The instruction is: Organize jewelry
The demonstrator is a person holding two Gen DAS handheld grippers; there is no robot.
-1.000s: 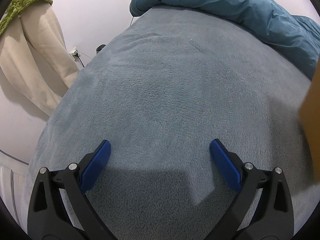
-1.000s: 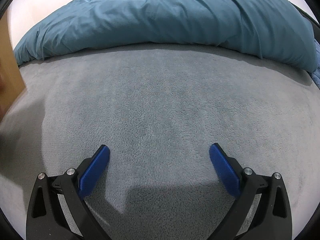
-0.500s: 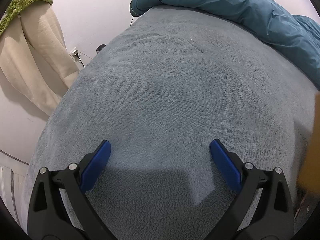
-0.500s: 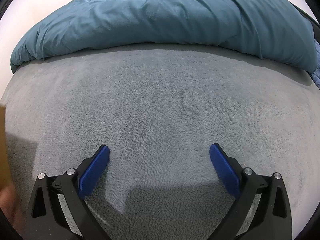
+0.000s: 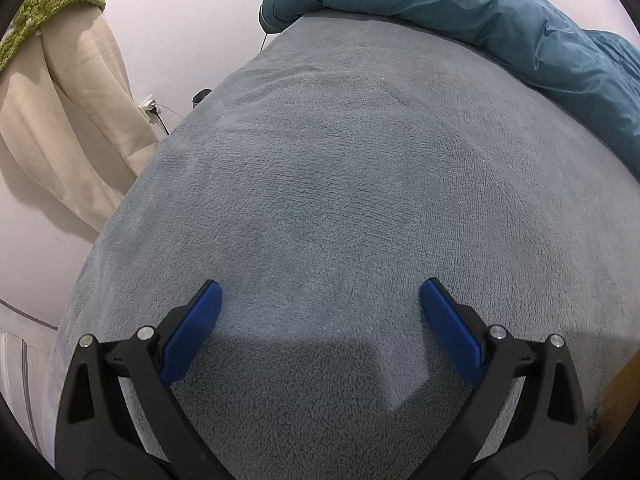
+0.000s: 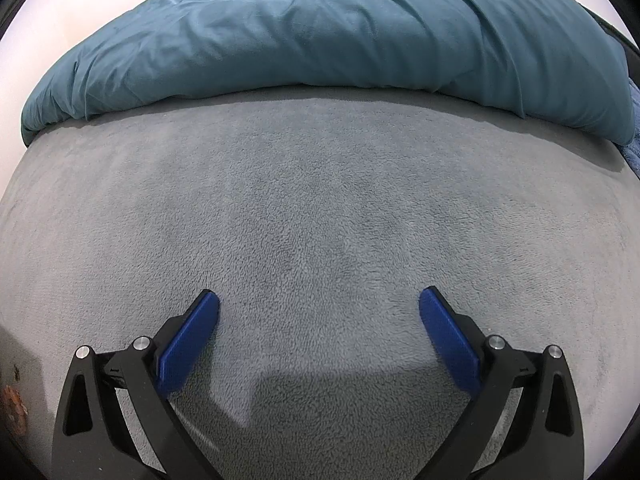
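**Both tools spread wide over the grey fleece bed**

The left tool (image 5: 318,304) hovers low over a grey fleece blanket (image 5: 360,184) that covers the bed, its blue pads (image 5: 192,332) set far apart with nothing between them. The right tool (image 6: 319,312) sits in the same posture over the same blanket (image 6: 320,208), jaws spread and empty.

A rumpled teal duvet (image 6: 320,36) is heaped along the far side of the bed; in the left wrist view it (image 5: 500,20) runs from the top edge down the right. A beige garment (image 5: 60,120) with a green knitted collar hangs against the white wall to the left of the bed, and a plug with a cord (image 5: 151,109) sits in the wall just beside it.

Of the jewelry, only a hint shows: at the far left edge of the right wrist view a small brownish, patterned object (image 6: 12,400) lies on the blanket, too cut off to identify. At the lower right edge of the left wrist view a blurred tan-orange shape (image 5: 612,392) stands on the bed; whether it is a container, and what it holds, cannot be told.
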